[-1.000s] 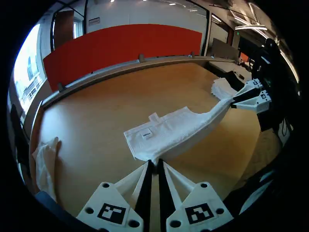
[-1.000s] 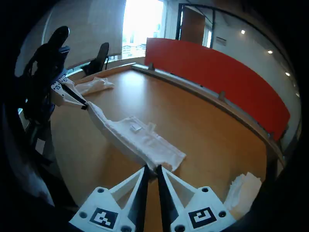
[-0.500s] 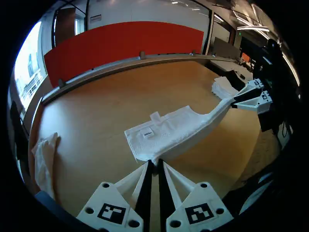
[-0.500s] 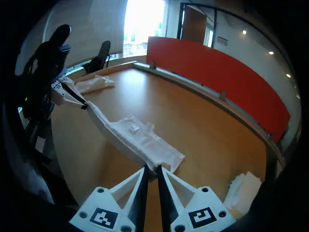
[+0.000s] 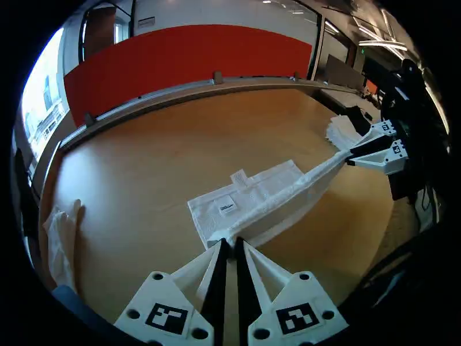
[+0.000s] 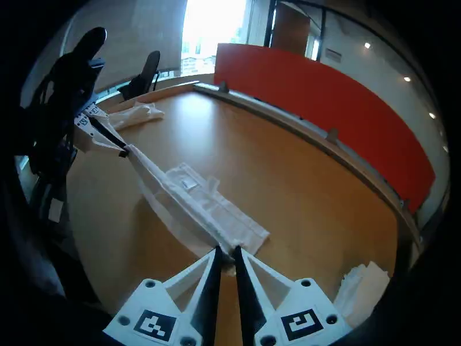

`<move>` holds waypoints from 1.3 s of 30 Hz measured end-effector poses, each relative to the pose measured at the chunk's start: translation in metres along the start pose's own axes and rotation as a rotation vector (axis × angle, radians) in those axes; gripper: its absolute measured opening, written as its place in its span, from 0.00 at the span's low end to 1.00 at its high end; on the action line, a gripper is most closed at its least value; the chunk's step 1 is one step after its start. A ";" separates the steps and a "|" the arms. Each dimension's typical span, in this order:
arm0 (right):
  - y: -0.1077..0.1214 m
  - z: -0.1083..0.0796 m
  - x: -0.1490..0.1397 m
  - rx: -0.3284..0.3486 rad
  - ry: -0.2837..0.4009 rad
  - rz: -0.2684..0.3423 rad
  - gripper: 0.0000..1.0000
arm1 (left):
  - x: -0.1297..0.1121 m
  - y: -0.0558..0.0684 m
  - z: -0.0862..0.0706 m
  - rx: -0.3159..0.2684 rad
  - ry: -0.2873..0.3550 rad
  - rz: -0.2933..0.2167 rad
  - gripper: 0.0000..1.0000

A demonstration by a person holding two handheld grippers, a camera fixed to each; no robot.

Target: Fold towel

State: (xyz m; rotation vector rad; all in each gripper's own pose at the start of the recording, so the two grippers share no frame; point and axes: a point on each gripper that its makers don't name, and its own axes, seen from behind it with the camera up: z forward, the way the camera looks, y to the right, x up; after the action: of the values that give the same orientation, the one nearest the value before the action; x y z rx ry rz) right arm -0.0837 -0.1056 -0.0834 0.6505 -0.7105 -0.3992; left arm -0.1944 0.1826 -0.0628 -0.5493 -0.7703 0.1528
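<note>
The white towel lies in the middle of the wooden table. Its far half is flat on the wood and its near long edge is lifted and pulled tight between the two grippers.

In my judgement the fold is only started: the edge is raised, but it is not yet carried over and laid on the far edge.

The left gripper sits at 6 o'clock in the left gripper view, with its jaws closed on one end of this edge. The right gripper is at 3 o'clock there, low and pointing inward, and its jaws pinch the other end.

A stack of folded cloths lies behind it, and a crumpled cloth is at 8 o'clock.
</note>
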 end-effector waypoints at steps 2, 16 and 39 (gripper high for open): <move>0.004 0.007 -0.001 -0.005 -0.006 0.006 0.16 | 0.001 -0.003 0.007 0.005 -0.003 0.004 0.11; 0.018 0.042 -0.022 -0.008 -0.064 0.035 0.16 | -0.003 -0.014 0.042 0.016 -0.035 0.008 0.11; 0.031 0.090 -0.054 -0.016 -0.123 0.069 0.19 | -0.029 -0.022 0.097 0.013 -0.065 -0.033 0.13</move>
State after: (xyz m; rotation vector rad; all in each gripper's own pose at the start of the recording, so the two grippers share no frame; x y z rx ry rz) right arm -0.1813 -0.0909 -0.0358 0.5890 -0.8436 -0.3834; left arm -0.2841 0.1942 -0.0127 -0.5210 -0.8407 0.1456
